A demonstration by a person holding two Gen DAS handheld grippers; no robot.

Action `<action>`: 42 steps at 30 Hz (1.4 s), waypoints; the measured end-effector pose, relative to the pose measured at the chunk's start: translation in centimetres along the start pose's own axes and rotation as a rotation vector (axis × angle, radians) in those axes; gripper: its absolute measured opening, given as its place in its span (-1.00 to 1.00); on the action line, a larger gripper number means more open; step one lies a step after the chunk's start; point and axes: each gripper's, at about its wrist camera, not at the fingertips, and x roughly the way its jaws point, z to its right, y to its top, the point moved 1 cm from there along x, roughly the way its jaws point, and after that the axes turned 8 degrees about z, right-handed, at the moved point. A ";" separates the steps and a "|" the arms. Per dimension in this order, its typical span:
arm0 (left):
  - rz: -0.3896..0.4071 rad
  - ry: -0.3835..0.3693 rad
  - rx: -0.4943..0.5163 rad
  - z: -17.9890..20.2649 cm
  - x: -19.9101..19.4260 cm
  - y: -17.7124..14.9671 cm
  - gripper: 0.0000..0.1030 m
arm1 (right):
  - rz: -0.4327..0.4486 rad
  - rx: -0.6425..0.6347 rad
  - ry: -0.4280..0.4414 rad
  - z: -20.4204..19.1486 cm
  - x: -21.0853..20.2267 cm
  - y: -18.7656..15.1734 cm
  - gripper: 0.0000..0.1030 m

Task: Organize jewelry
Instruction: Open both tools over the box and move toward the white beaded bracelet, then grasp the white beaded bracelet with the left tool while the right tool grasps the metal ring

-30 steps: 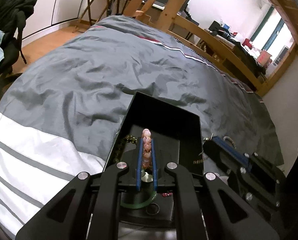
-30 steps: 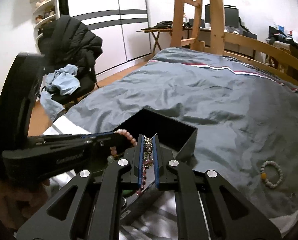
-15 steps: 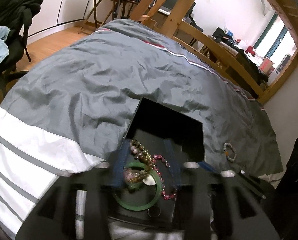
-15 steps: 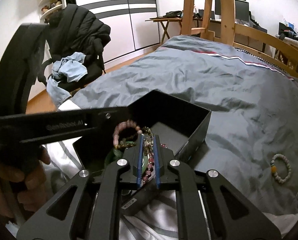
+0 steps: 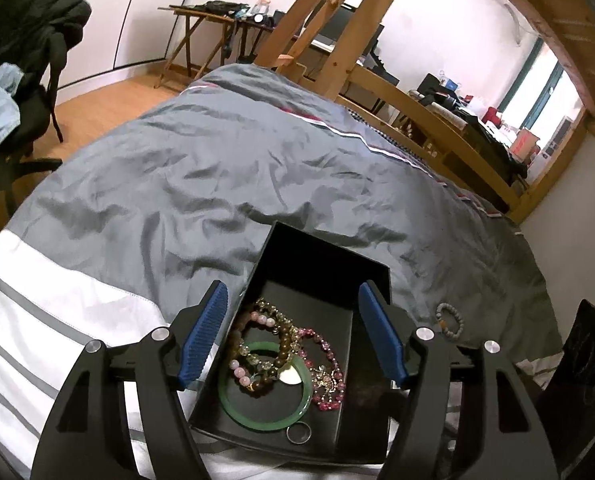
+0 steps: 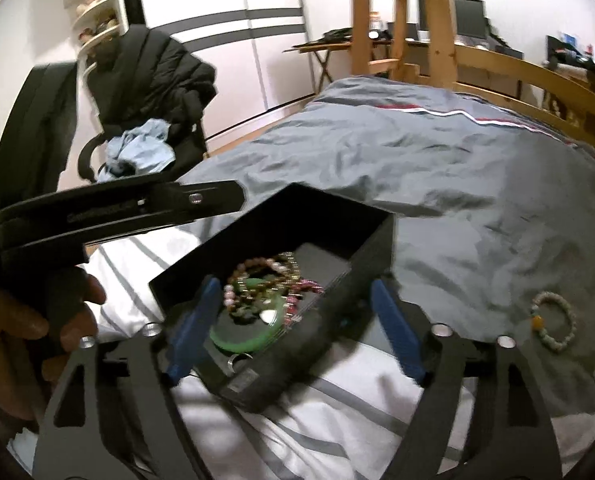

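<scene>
Jewelry, a tangle of beaded bracelets (image 5: 275,344) over a green jade bangle (image 5: 265,414), lies low in the frame inside the open black box (image 5: 371,360) on the bed (image 5: 217,168). Both the left gripper (image 5: 293,334) and right gripper (image 6: 293,326) gape wide, holding nothing. 1 pale bead bracelet (image 6: 555,320) at lower right could be overlooked; strands may snag.

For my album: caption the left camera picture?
Open left gripper above black box holding green bangle.

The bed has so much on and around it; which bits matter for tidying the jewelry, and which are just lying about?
Part of the job:
- black box
- green bangle, beaded bracelets and a small ring in it
- pale bead bracelet loose on the duvet
- left tool, right tool, both open

Just lying about:
- black jacket on the chair
- blue cloth
- folding table
</scene>
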 end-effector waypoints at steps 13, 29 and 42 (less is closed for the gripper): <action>0.037 0.018 0.356 8.3 -1.2 -1.0 0.71 | 0.069 0.078 -0.153 7.4 -7.8 0.2 0.67; 0.007 0.009 0.483 18.1 -0.9 -2.4 0.79 | 0.128 0.161 -0.292 15.0 -15.6 -1.2 0.74; -0.097 -0.146 0.628 27.3 10.7 -7.5 0.79 | 0.100 0.242 -0.301 23.7 -12.9 -7.3 0.32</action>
